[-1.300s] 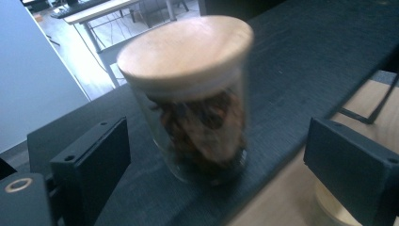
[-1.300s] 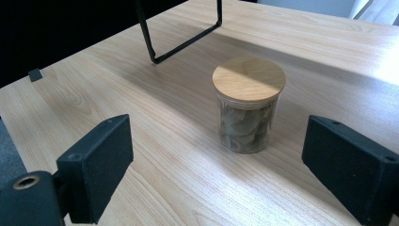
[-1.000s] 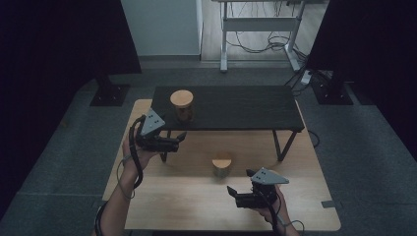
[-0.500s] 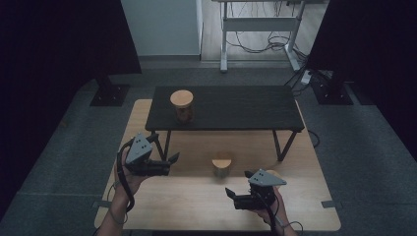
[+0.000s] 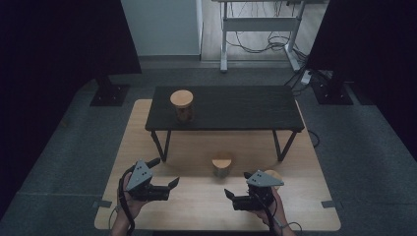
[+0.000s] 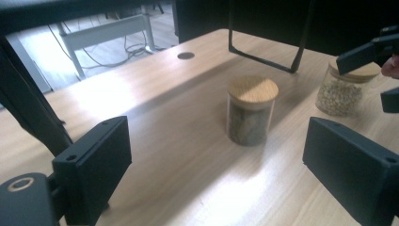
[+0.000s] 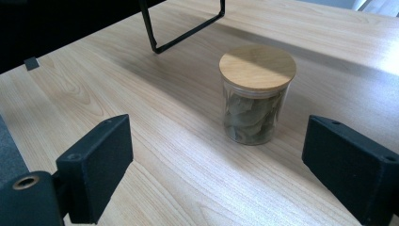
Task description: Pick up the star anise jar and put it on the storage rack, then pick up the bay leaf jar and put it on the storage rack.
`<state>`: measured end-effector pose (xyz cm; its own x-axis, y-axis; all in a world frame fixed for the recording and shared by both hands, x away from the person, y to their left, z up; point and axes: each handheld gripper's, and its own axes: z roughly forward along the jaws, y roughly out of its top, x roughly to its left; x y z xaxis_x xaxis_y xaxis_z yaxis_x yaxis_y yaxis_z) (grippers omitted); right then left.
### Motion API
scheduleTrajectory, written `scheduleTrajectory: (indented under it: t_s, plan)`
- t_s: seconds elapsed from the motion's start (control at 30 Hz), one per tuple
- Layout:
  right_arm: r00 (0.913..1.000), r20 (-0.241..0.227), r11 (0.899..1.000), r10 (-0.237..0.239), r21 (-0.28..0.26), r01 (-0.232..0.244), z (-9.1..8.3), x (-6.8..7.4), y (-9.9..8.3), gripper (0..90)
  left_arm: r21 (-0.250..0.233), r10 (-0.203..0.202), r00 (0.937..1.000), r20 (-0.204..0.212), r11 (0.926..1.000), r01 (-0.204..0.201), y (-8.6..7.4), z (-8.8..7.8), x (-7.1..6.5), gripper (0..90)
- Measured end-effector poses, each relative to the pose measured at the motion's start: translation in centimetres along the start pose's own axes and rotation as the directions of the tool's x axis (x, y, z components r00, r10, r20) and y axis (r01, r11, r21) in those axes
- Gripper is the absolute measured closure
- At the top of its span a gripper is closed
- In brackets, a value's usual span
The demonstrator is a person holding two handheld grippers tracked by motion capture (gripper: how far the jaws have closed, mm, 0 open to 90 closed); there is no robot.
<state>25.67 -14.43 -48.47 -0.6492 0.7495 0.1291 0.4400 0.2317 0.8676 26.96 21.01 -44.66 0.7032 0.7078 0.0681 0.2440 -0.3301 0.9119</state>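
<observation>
Two open grippers closing in on a leaf-filled jar on a wooden table.

From largest to smallest: pale wooden table (image 5: pixel 147 147) carrying a black bench (image 5: pixel 236 108) with one cork-lidded jar (image 5: pixel 181 104) on top; below and in front of the bench, a second jar of dried leaves (image 5: pixel 221 164) standing upright on the bare wood, between both tools and apart from each. Left gripper (image 5: pixel 169 186) lowered and drawn toward the near edge within the last second, jaws spread, nothing between them. Right gripper (image 5: pixel 232 196) unmoved, jaws equally wide, empty. Third jar of pale grains (image 6: pixel 347 87) just beside the right hand. Likely lining up for a grasp; no contact yet.
</observation>
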Motion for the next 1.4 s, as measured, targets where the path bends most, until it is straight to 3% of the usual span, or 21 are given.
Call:
scheduleTrajectory:
  t_s: [0.33, 0.57, 0.93, 1.4]
  plan:
    - [0.9999, -0.005, 1.000, -0.013, 0.022, 0.013, 0.9, 0.6, -0.6, 8.7, 0.097, -0.034, 0.9994, 0.002, 0.9947, 0.034, -3.3, 1.2, -0.1, 8.1]
    - [0.9998, -0.009, 0.999, -0.015, 0.033, 0.015, 1.2, 0.6, -0.8, 8.5, 0.099, -0.064, 0.9979, -0.001, 0.9930, 0.064, -3.9, 1.2, 0.6, 8.2]
    - [0.9998, -0.007, 0.999, -0.017, 0.033, 0.017, 1.1, 0.6, -0.8, 8.5, 0.136, -0.054, 0.9985, 0.011, 0.9894, 0.052, -4.5, 2.0, 0.3, 8.2]
    - [0.9998, 0.010, 0.999, -0.018, 0.026, 0.018, 0.8, 0.4, -0.7, 8.5, 0.139, -0.063, 0.9970, 0.045, 0.9886, 0.056, -5.1, 2.7, 0.4, 8.1]
